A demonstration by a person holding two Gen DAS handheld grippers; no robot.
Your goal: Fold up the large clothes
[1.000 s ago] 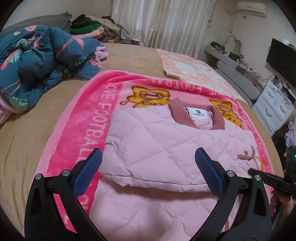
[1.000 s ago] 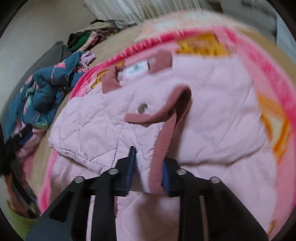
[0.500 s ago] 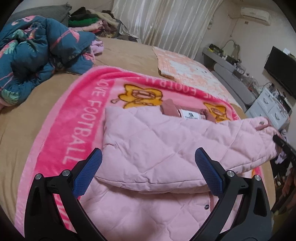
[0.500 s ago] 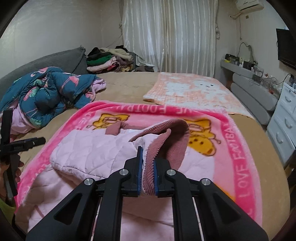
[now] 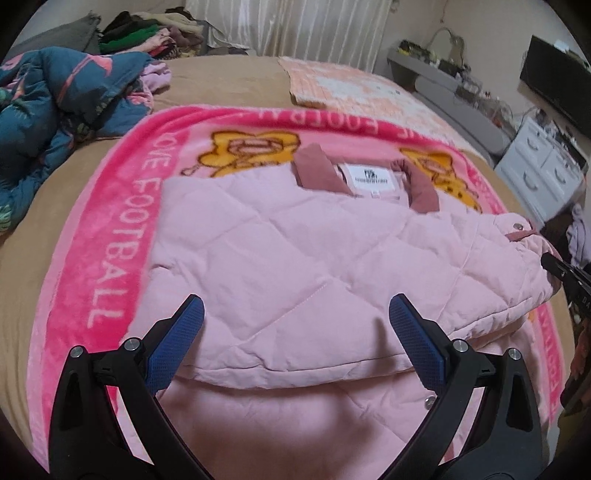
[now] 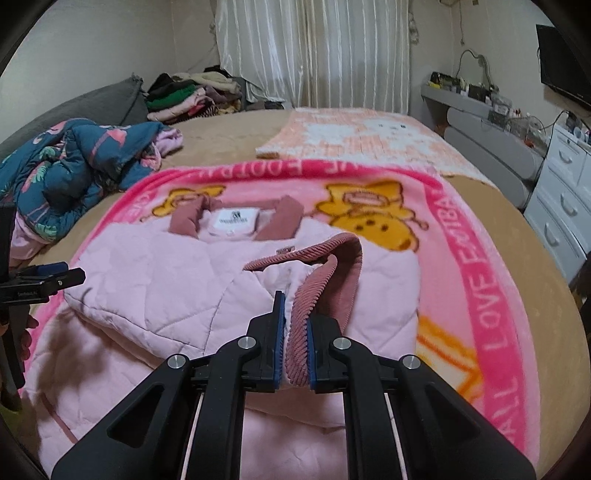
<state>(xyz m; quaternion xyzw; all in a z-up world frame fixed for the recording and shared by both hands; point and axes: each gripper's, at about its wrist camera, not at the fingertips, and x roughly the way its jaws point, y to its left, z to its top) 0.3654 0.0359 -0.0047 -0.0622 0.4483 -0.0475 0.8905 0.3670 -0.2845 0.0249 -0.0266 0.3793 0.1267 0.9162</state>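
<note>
A pink quilted jacket lies on the bed, its dark pink collar and white label at the far end. One sleeve is folded across the body. My right gripper is shut on that sleeve's ribbed dark pink cuff, which it holds just above the jacket. At the right edge of the left wrist view, the right gripper shows at the sleeve's end. My left gripper is open over the near edge of the folded sleeve, with nothing between its blue pads. The right wrist view catches the left gripper at its left edge.
The jacket lies on a pink "LOVE FOOTBALL" blanket spread over a tan bed. A crumpled blue flamingo quilt lies at the left, a peach blanket beyond, and a pile of clothes at the head. White drawers stand to the right.
The right gripper tightened on the cuff, lifted it and drew the sleeve across the jacket. The left gripper, still open, came lower and closer over the jacket.
</note>
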